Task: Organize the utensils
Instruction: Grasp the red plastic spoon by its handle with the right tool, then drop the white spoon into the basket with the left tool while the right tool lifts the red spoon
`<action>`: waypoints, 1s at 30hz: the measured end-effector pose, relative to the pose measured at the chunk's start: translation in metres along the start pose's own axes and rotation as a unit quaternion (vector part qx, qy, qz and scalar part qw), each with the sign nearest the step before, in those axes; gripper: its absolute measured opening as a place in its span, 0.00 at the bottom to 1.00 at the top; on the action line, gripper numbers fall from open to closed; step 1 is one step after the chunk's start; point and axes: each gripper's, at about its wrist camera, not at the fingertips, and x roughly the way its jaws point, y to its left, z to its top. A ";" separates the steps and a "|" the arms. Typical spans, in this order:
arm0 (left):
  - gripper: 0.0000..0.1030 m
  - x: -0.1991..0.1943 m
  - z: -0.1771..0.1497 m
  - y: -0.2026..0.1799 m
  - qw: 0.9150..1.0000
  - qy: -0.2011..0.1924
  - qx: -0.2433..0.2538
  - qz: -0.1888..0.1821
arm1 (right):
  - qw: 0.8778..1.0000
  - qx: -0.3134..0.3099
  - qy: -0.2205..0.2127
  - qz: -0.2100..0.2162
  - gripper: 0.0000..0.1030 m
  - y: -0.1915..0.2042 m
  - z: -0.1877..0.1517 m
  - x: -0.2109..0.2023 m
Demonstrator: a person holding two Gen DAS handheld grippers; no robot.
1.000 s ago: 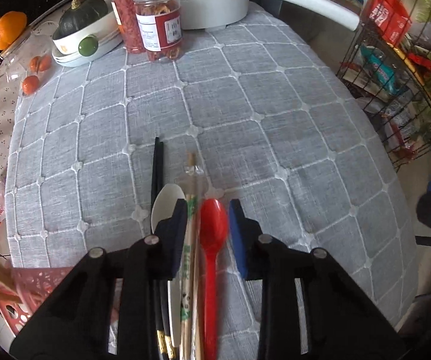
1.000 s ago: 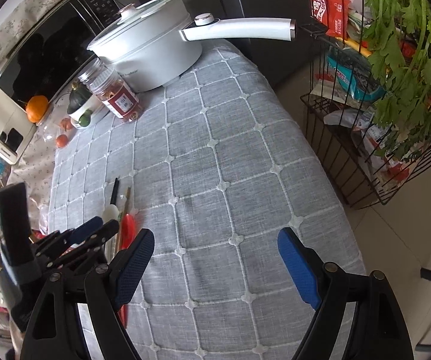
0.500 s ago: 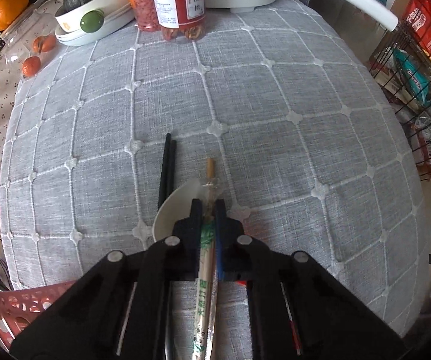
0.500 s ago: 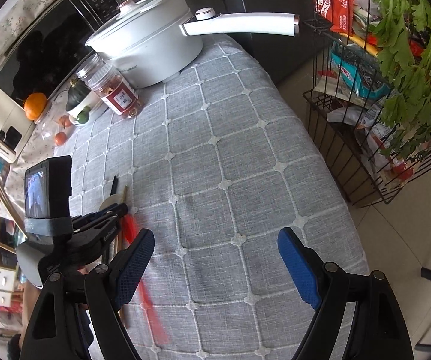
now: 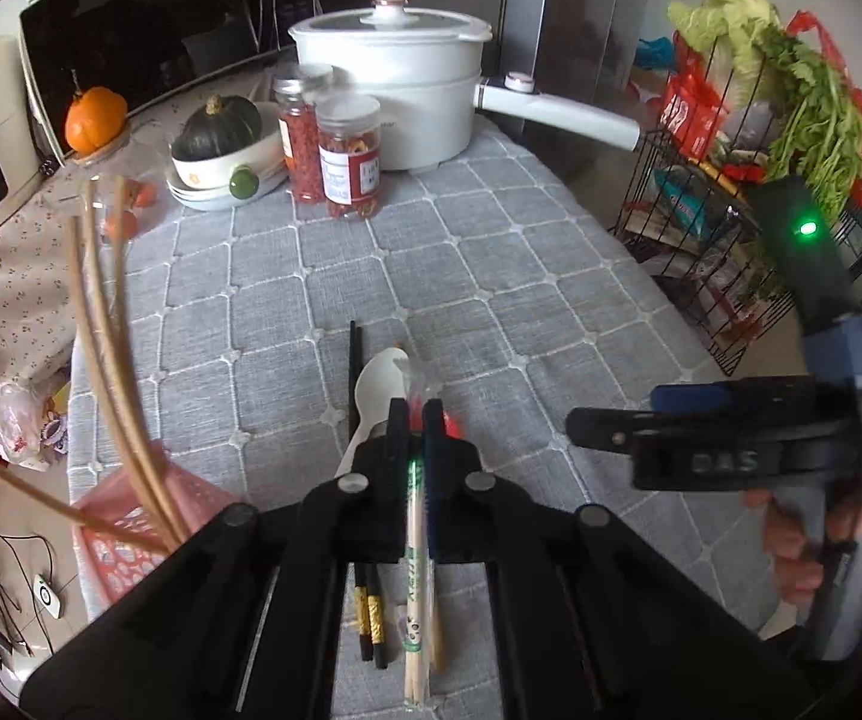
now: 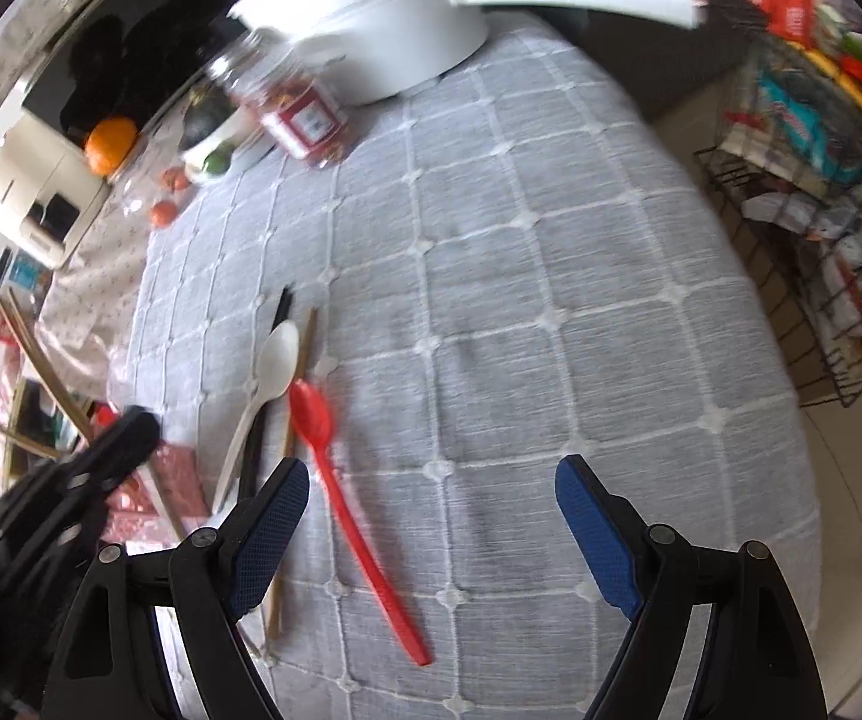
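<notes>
My left gripper (image 5: 414,414) is shut on a wrapped pair of disposable wooden chopsticks (image 5: 414,588) and holds it lifted above the grey quilted table (image 5: 461,276). Under it lie a white spoon (image 5: 377,390) and black chopsticks (image 5: 352,372). In the right wrist view the white spoon (image 6: 272,375), black chopsticks (image 6: 281,309), a bare wooden chopstick (image 6: 306,342) and a red spoon (image 6: 341,480) lie side by side on the table. My right gripper (image 6: 431,516) is open and empty just above the table, right of the red spoon. It also shows in the left wrist view (image 5: 701,420).
A pink plastic basket (image 5: 125,516) with long wooden sticks (image 5: 101,330) stands at the table's left front edge. Two jars (image 5: 347,162), a white pot (image 5: 407,102) with a long handle and a bowl with a squash (image 5: 221,150) stand at the back. A wire rack (image 5: 731,228) is right.
My left gripper has lifted and tilted up with the wrapped chopsticks shut in it. My right gripper has moved left and down toward the red spoon, still open.
</notes>
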 end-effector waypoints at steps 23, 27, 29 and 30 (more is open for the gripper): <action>0.05 -0.048 -0.033 0.051 0.998 -0.051 -0.048 -0.004 | 0.981 -0.167 0.052 -0.083 0.08 0.076 -0.016 0.076; 0.05 -0.063 -0.037 0.054 0.997 -0.067 -0.044 -0.005 | 0.987 -0.148 0.006 -0.063 0.08 0.073 -0.012 0.048; 0.04 -0.074 -0.040 0.057 0.996 -0.079 -0.043 -0.007 | 0.989 -0.137 -0.023 -0.051 0.08 0.072 -0.012 0.029; 0.04 -0.079 -0.041 0.059 0.995 -0.085 -0.044 -0.009 | 0.990 -0.131 -0.040 -0.046 0.08 0.073 -0.013 0.019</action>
